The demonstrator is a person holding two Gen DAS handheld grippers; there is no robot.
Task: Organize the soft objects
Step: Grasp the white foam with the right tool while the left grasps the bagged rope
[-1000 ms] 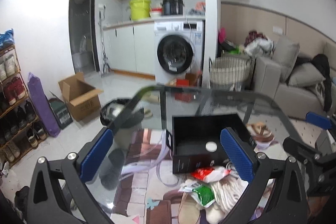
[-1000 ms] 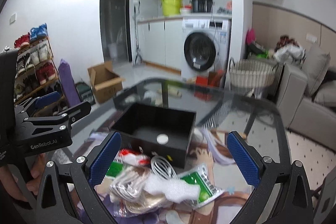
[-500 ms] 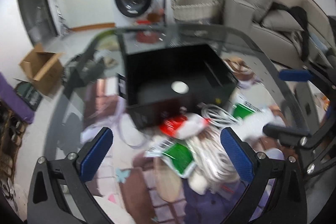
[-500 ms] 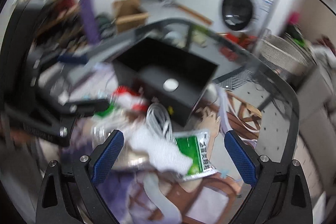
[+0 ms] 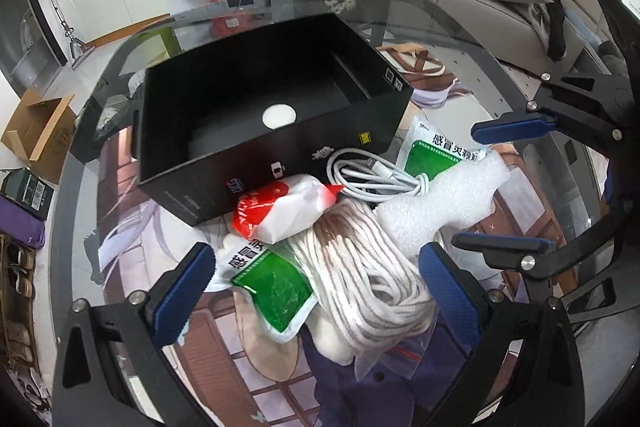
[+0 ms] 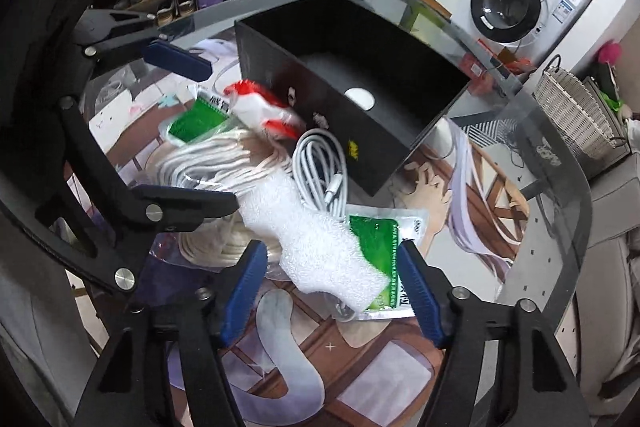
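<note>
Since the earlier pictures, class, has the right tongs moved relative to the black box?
Yes. The right tongs have dropped forward toward the pile: the black box sits higher in its view, and the white foam piece now lies between the open jaws.

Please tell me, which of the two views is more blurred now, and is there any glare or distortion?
Left wrist view: sharp, with the black box and rope bundle crisp. Right wrist view: slight motion blur on the red-white packet. Both views: fisheye bending at the edges and pale reflections on the glass table.

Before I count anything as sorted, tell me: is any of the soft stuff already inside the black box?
No. The black box holds only a small white disc; the rope bundle, foam piece and packets lie outside on the glass table.
</note>
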